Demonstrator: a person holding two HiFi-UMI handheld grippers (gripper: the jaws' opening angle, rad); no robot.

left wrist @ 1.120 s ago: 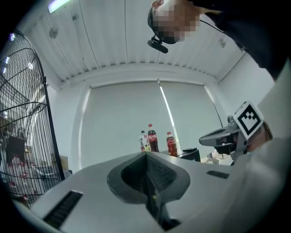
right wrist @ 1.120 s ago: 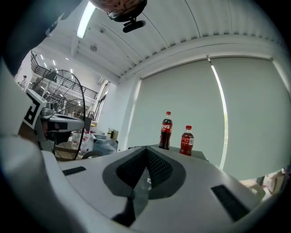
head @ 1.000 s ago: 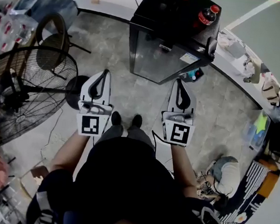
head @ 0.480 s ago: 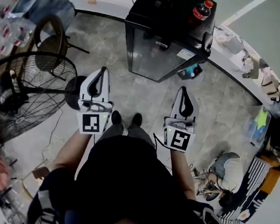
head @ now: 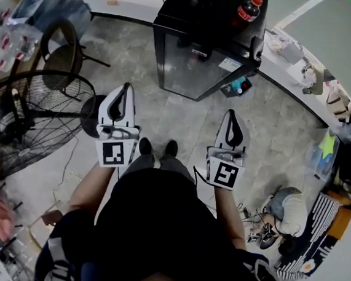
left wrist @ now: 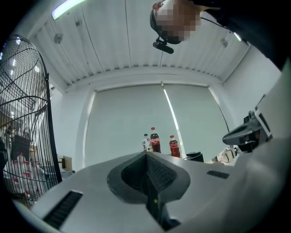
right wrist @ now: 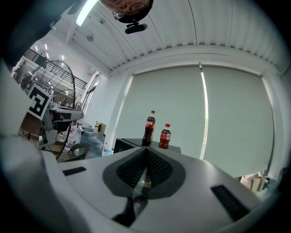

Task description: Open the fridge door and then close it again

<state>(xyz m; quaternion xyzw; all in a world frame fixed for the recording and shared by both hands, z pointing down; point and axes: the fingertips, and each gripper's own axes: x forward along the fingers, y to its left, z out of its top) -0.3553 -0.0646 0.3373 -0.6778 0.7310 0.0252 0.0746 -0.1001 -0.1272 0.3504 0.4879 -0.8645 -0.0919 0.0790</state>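
Fridge (head: 203, 47): a small black box-shaped cabinet with a smooth glass-fronted door (head: 191, 70), standing on the grey stone-tiled floor (head: 275, 128) against a curved white counter (head: 292, 86). It lies straight ahead of the person and well apart from both grippers. Its door faces them and looks flush with the cabinet, so it reads as shut. That fits a door waiting to be opened as well as one already closed again.

Two red-capped cola bottles (head: 247, 8) stand upright on its flat top.

The left gripper (head: 126, 92), white plastic with dark ribbed pads, points level toward the fridge's left side. Its jaws are pressed together with nothing between them. The right gripper (head: 230, 116), of the same make, aims at the fridge's right side, also closed and empty. In the right gripper view the dark cabinet (right wrist: 125, 143) shows just above the closed jaws.

Neither hand is plainly nearer, since the fridge sits between the lines along which the two grippers point. Its long axis is upright, and which vertical edge carries the hinges cannot be told.

A large black wire-cage fan (head: 29, 116) stands to the left, beside a round-backed chair (head: 64, 49).
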